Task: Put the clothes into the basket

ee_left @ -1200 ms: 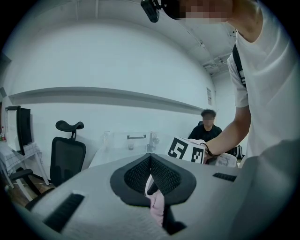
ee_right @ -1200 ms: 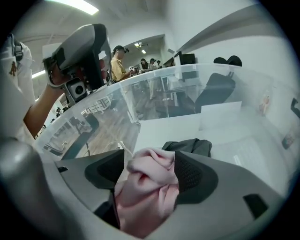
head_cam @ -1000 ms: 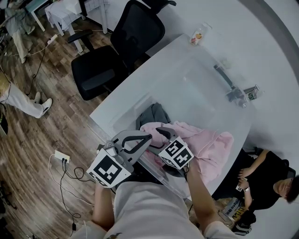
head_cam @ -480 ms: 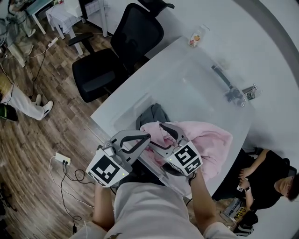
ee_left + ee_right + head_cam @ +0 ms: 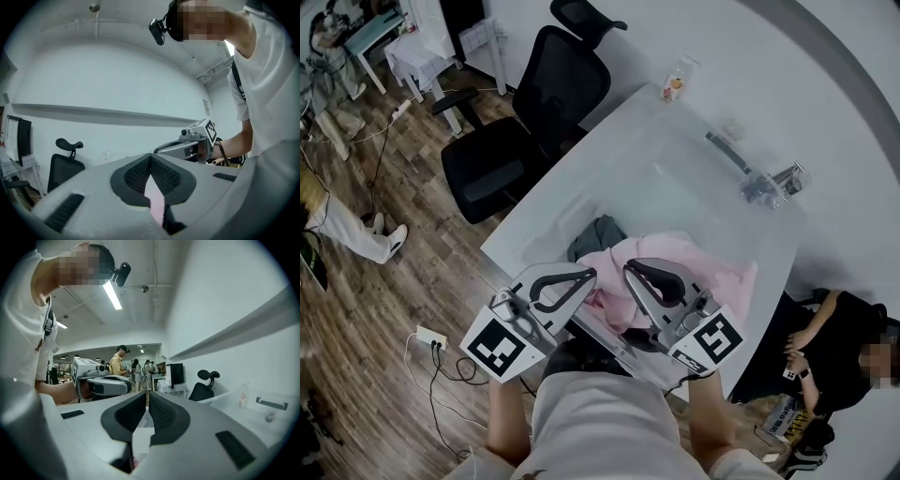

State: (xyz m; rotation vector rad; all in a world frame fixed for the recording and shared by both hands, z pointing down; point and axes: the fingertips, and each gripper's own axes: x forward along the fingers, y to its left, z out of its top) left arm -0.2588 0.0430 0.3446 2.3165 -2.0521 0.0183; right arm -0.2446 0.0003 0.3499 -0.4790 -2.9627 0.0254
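Note:
A pink garment (image 5: 717, 272) lies bunched on the white table (image 5: 581, 183), with a dark grey garment (image 5: 596, 234) at its left edge. My left gripper (image 5: 592, 275) hangs over the pink cloth's near side, shut on a fold of pink fabric (image 5: 156, 199) that shows between its pads. My right gripper (image 5: 630, 271) is beside it. Its jaws have just been closing and now pinch a pale fold of the same garment (image 5: 139, 439). Each gripper view shows the other gripper level alongside: the right gripper (image 5: 187, 147) and the left gripper (image 5: 105, 383). I cannot make out a basket.
A black office chair (image 5: 525, 122) stands at the table's far left corner. A small bottle (image 5: 675, 82) and a metal fixture (image 5: 759, 178) sit at the far end. A person (image 5: 834, 347) sits low at the right. A power strip (image 5: 429, 336) lies on the wooden floor.
The right gripper has risen toward the camera and closed on the pink garment, drawing a fold up. The left gripper has lifted a little with its fold.

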